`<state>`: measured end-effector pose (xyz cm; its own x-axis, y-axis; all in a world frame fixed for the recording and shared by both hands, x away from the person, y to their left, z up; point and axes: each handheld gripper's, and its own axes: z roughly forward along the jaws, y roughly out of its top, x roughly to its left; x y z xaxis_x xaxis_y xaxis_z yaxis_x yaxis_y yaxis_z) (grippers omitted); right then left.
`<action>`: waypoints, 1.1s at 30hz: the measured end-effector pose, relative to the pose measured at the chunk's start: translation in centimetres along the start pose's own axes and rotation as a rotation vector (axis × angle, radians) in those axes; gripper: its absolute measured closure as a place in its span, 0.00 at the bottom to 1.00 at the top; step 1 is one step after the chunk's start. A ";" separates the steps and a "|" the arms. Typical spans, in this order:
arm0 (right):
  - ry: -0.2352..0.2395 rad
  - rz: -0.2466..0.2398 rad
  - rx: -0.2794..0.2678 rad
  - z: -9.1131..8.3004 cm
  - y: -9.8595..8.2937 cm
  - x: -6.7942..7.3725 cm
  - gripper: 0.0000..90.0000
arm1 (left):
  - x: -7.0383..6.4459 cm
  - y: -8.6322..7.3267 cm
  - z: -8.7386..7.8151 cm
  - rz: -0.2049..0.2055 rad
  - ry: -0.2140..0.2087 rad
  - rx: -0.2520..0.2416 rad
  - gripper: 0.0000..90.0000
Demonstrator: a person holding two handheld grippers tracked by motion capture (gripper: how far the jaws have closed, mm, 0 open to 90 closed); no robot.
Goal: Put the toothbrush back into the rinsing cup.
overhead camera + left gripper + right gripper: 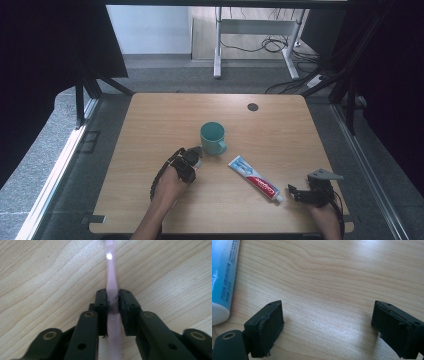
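Presently catalogued, working outward from the tools.

Item 1: left gripper (113, 305). Jaws pressed together on a thin pale pink handle (111, 277), which runs straight between the pads and on ahead over the wood; its far end is blurred and carries a bright glint. What kind of object the handle belongs to cannot be told. In the high view the left gripper (195, 157) sits just left of centre on the table, its tip just beside the base of the cup, the person's left forearm (160, 200) entering from the bottom edge.

Item 2: right gripper (327, 322). Jaws spread wide, nothing between them, bare wood below. In the high view the right gripper (295, 192) lies near the front right corner, a grey three-cornered plate on top, jaws pointing left toward the cap end of the tube.

Item 3: toothpaste tube (254, 178). Lying flat, diagonal, white cap toward the front right, flat end toward the cup. Blue, white and red print. Its cap end (222, 287) shows at the left edge of the right gripper view, just beside the left-hand jaw, apart from it.

Item 4: teal cup (213, 138). Upright, handle to the front right, near table centre.

Item 5: wooden table (150, 120). Light grain; a dark round grommet (253, 107) near the far edge.
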<state>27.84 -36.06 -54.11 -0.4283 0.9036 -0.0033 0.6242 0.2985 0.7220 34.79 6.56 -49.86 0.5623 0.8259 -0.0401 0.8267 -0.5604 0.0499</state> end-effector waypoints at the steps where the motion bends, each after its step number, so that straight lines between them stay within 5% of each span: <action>1: 0.000 0.000 0.000 0.0 0.0 0.0 0.12 | 0.0 0.0 0.0 0.003 0.001 0.003 0.87; 9: 0.000 0.000 0.000 0.0 0.0 0.0 0.12 | 0.3 -0.3 0.0 0.031 -0.021 -0.014 0.88; 33: 0.000 0.001 0.000 0.0 0.0 0.0 0.12 | 2.2 -3.4 -3.8 0.064 -0.166 -0.345 0.89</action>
<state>27.84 -36.06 -54.11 -0.4279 0.9038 -0.0029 0.6247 0.2981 0.7217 33.14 10.58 -46.37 0.6313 0.7530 -0.1856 0.7508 -0.5335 0.3895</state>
